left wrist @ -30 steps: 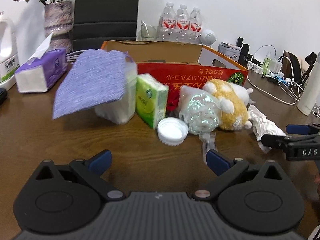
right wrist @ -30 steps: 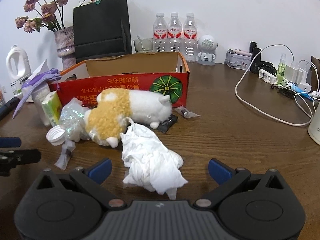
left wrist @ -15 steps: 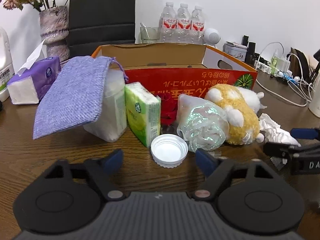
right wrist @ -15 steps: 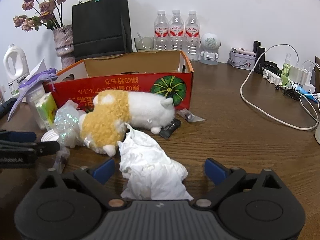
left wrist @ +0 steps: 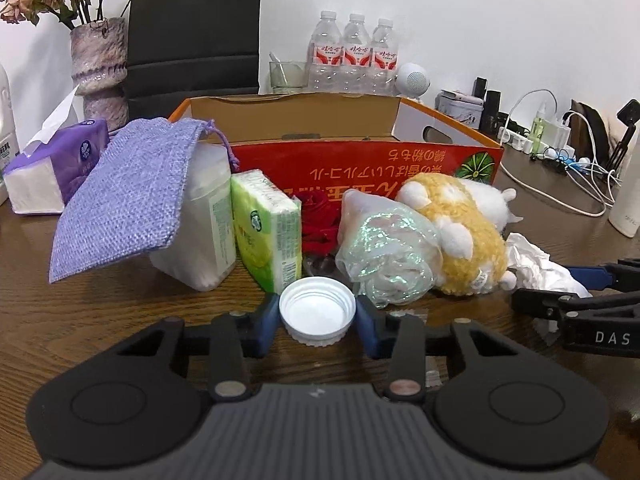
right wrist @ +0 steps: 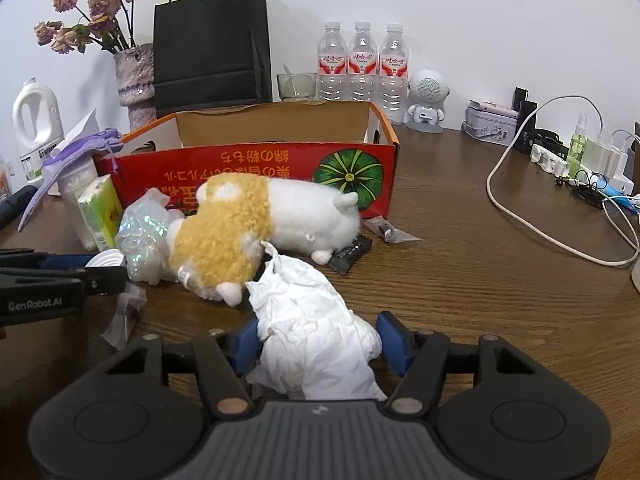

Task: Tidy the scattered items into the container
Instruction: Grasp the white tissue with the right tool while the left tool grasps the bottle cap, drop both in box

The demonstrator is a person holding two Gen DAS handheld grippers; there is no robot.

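A: Left gripper (left wrist: 317, 322) first. Its jaws are closing around the white bottle cap (left wrist: 317, 310), which is sitting open side up on the table (left wrist: 120, 312), just in front of the green tissue pack (left wrist: 267, 227). The blue pads are flanking the rim, and the left one looks like it's touching, but I can't tell if both are pressing.

B: Right gripper (right wrist: 318, 344)?

A: Its jaws are closing too, roughly half spread, with the crumpled white tissue (right wrist: 316, 336) sitting between them. The left pad is buried in the paper and the right one is standing just clear, so no real grip.

B: Where's the container?

A: The cardboard box (right wrist: 256, 162) is standing open behind the clutter, with the plush toy (right wrist: 256, 224) and the iridescent bag (left wrist: 386, 258) lying against its front wall. Both targets are on the table, outside the box.

B: Tips for doing this step well?

A: For the cap, I'd be keeping the pads level on the rim and squeezing across the widest part, since hard round plastic tends to squirt out. The tissue is compressing, so the jaws should be going nearly shut before lifting, otherwise only a loose fold comes up. Then both need to be rising above the plush and the box wall before moving over the opening.
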